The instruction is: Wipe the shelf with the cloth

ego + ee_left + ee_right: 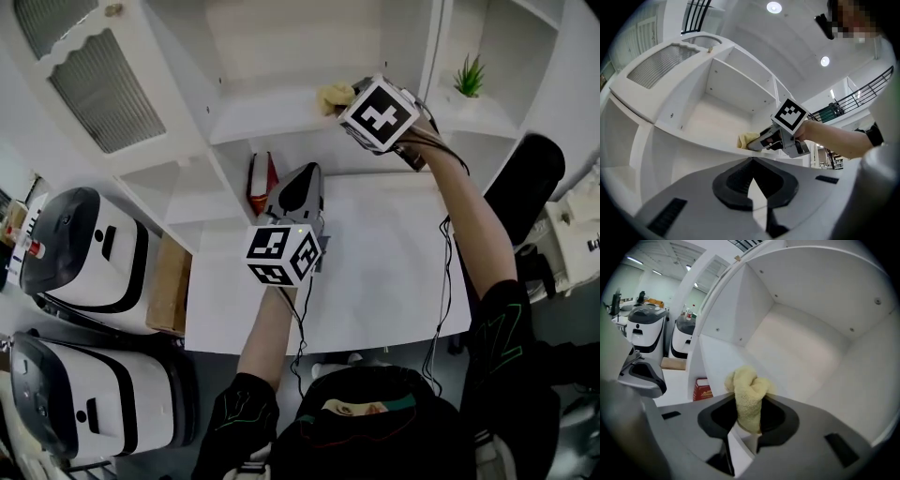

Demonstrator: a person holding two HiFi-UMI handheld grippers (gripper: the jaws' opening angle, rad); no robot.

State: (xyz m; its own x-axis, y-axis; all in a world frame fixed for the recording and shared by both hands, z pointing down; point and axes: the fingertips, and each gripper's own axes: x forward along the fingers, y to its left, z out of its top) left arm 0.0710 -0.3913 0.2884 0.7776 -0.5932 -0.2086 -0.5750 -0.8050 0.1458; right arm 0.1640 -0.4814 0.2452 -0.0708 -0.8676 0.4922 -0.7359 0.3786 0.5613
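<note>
A crumpled yellow cloth rests on the white shelf board of the middle compartment. My right gripper is shut on it and reaches into that compartment from the right. In the right gripper view the cloth bulges out above the closed jaws of the right gripper, with the shelf floor beyond. My left gripper hovers lower, over the desk in front of the shelf unit. Its jaws meet with nothing between them. The left gripper view shows the left gripper pointing up at the cloth.
A red box stands in the lower compartment, near my left gripper. A small green plant sits in the right compartment. The white desk lies below. Two white-and-black machines and a cardboard box stand at left.
</note>
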